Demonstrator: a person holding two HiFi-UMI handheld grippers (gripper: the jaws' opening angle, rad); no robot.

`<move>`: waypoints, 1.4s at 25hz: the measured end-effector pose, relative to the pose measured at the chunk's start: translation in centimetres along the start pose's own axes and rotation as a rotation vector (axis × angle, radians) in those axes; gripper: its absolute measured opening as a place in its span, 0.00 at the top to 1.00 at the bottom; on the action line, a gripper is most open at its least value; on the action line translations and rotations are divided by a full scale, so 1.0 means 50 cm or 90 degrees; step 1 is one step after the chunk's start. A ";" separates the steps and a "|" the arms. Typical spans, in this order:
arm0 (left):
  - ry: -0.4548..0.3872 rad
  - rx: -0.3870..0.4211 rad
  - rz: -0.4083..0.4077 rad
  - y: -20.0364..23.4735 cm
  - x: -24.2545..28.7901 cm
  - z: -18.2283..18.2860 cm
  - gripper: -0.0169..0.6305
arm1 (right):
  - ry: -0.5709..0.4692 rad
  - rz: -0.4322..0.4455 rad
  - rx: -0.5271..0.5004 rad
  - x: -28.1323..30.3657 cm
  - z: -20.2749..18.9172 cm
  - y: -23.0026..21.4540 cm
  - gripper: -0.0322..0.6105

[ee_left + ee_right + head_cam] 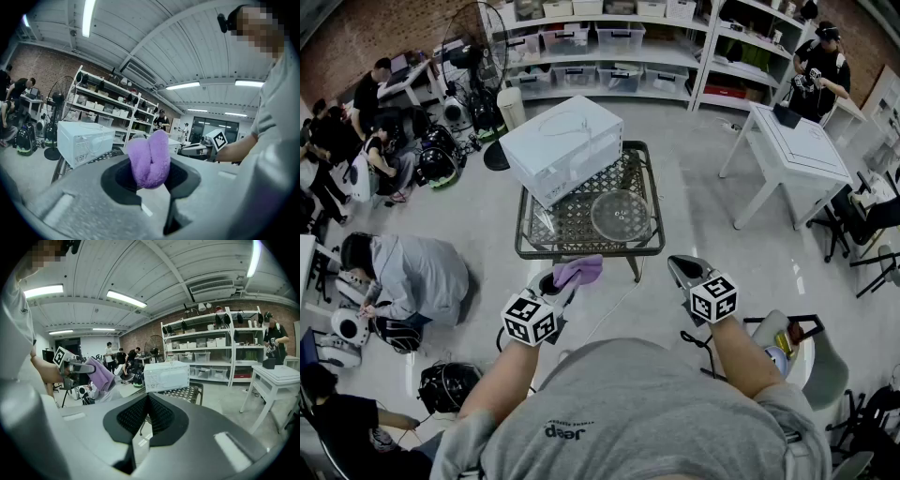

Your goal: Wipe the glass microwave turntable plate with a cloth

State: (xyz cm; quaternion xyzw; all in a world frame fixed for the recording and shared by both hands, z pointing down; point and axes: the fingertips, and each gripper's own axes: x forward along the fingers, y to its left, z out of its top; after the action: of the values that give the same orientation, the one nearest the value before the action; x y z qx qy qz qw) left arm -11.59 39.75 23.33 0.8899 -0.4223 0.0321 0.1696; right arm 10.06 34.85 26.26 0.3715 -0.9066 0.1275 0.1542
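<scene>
Head view: glass plate (pixel 620 214) lies centre frame on the surface (pixel 609 251), not yet reached.
Left gripper view: your left hand-held gripper (pixel 152 180) clamps the purple cloth (pixel 150 157), wipe-ready.
Right gripper view: right hand-held gripper (pixel 147 416) closed, empty, free to steady.

Table (pixel 523 246): the microwave (pixel 562 145) fills its far left part, just beside the plate (pixel 620 215). The table's near edge and right side look open; its rim seems raised there.

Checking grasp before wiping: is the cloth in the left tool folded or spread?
Folded. The purple cloth sits doubled over in a lump, pinched in the left tool, not yet on the glass plate.
</scene>
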 end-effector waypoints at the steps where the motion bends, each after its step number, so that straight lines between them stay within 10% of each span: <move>1: 0.000 0.000 0.000 0.002 0.000 0.000 0.82 | 0.001 0.000 0.000 0.002 0.000 0.001 0.94; 35: -0.008 -0.002 0.053 -0.145 0.184 0.012 0.82 | -0.012 0.082 0.001 -0.114 -0.002 -0.190 0.94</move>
State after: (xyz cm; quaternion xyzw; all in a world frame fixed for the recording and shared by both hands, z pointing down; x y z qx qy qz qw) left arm -0.20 36.98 22.60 0.8714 -0.4600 0.0330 0.1670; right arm 20.72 31.93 25.35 0.3138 -0.9299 0.1345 0.1370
